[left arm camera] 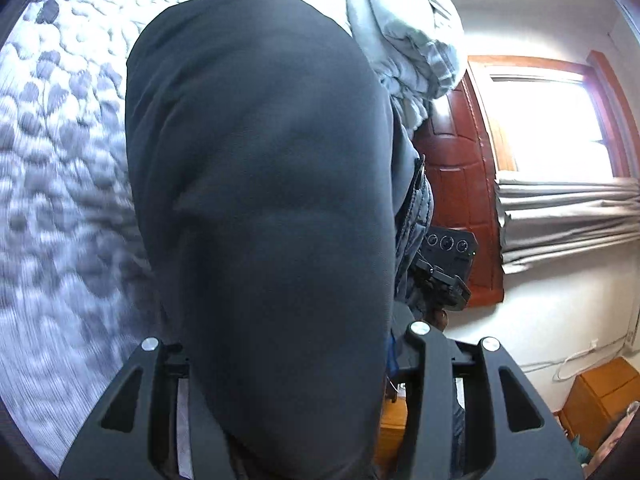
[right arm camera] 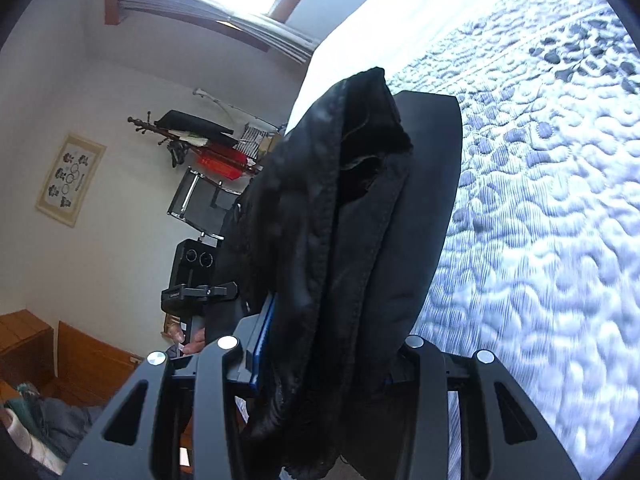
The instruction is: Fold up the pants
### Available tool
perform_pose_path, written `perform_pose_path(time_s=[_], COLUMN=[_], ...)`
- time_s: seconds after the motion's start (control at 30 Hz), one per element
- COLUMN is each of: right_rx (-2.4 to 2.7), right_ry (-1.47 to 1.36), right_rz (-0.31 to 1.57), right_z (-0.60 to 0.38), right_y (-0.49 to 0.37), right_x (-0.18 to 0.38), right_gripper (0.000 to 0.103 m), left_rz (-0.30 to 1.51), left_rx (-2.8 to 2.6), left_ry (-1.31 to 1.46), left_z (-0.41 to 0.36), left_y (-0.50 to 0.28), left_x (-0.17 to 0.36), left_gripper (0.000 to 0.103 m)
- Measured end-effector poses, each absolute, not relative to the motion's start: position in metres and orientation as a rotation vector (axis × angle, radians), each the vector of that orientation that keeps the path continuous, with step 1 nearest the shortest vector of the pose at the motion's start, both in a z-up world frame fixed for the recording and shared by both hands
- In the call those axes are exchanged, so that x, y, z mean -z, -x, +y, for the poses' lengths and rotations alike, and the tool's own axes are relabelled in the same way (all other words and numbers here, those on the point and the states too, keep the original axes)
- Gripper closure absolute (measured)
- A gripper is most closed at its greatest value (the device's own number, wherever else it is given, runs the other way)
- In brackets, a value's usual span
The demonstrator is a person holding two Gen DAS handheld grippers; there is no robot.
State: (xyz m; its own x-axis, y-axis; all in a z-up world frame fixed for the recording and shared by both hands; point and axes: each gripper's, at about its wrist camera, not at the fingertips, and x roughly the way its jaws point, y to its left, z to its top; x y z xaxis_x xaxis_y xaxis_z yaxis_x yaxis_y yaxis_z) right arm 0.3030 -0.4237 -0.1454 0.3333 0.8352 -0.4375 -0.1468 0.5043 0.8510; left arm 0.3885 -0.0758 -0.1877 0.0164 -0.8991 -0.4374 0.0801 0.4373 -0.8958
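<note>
- Left wrist view: our left gripper [left arm camera: 288,392] has its jaws narrowed on a thick bunch of the dark pants [left arm camera: 260,180]; cloth fills the gap and drapes forward over the fingers, so we read it as a firm grip.
- Same view: the pants hang lifted above the quilted bed cover [left arm camera: 60,200], which is blurred; a door [left arm camera: 460,184] and a window [left arm camera: 556,128] show at the right.
- Right wrist view: our right gripper [right arm camera: 320,372] is likewise closed partway on a hemmed, bunched edge of the pants [right arm camera: 344,220], with fabric wedged between the fingers.
- Each view shows the other gripper beside the hanging cloth: the right one [left arm camera: 444,276] in the left view, the left one [right arm camera: 196,280] in the right view, close together, with the pants between them.
- Where the pants are: off the bed, carried in the air by both grippers, near the bed's edge as far as we can tell.
- Step in hand, our judgement: mid-fold carry, taking one end of the pants over toward the bed to lay it down.
- Next move calls for: keeping both grips tight, lowering the cloth flat on the bed cover, lining the edges up, then letting go.
- We cannot tell which end is held, or how many folds are already done.
</note>
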Motion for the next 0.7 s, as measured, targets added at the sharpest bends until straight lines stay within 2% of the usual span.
perform_pose_path(time_s=[0.1,0.4,0.7], right_rx=[-0.735,-0.735,-0.724], right_ry=[-0.829,-0.890,-0.977], right_rz=[1.051,1.047,1.045], right_z=[-0.424,-0.432,-0.448], right_y=[-0.321,-0.355,-0.347], right_x=[0.160,0.180,0.211], right_gripper=[0.062,0.062,0.057], left_rz=[1.331,1.307,1.306], left_rx=[0.898,0.884,0.889], left_ry=[0.815,0.811,0.814], left_z=[-0.073,-0.077,-0.070], left_y=[-0.409,-0.437,-0.443], left_x=[0.198,0.215,0.237], left_gripper=[0.055,0.055,0.049])
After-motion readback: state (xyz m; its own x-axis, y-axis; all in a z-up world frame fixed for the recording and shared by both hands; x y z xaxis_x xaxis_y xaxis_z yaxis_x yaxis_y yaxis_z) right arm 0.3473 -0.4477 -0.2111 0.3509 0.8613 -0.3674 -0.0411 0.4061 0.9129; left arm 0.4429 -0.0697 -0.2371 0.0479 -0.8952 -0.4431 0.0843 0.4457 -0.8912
